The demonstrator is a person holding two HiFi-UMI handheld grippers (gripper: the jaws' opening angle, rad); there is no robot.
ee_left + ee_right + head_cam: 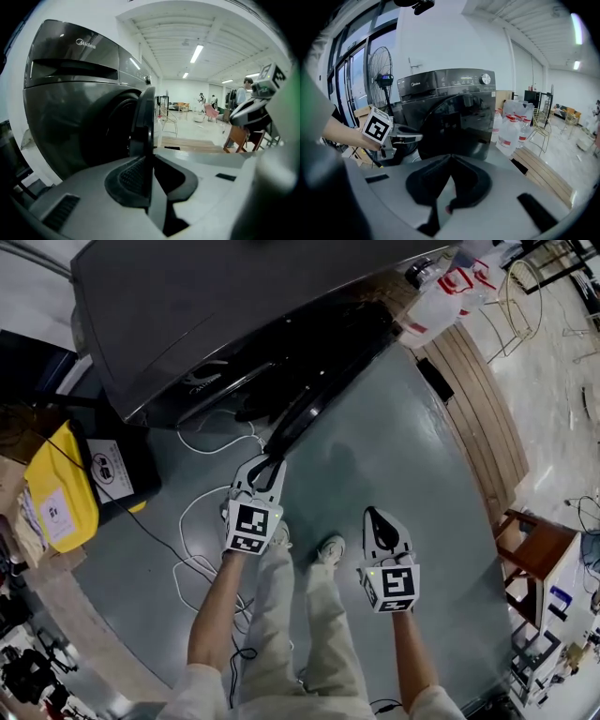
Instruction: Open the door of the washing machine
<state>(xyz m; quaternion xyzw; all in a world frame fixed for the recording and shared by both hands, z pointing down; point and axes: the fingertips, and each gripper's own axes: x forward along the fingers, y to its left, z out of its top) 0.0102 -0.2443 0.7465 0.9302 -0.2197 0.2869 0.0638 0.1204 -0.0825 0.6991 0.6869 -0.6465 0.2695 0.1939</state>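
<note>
The dark grey washing machine [216, 315] stands at the top of the head view, and its round door [319, 381] hangs open, swung out over the floor. My left gripper [269, 463] is shut on the door's free edge. In the left gripper view that edge [143, 122] stands upright between the pads of my left gripper [149, 161], beside the machine [70, 108]. My right gripper [376, 514] hangs further right, clear of the door, its jaws together with nothing in them. The right gripper view shows my right gripper [449, 159], the door's dark glass [459, 126] and my left gripper [401, 137].
A yellow and black case [61, 488] sits left of the machine. A white cable [197, 521] loops over the grey floor by my shoes [328, 547]. Water bottles [441, 296] and a wooden pallet [478, 409] lie to the right, a wooden stool [534, 549] further right. A fan [384, 84] stands behind.
</note>
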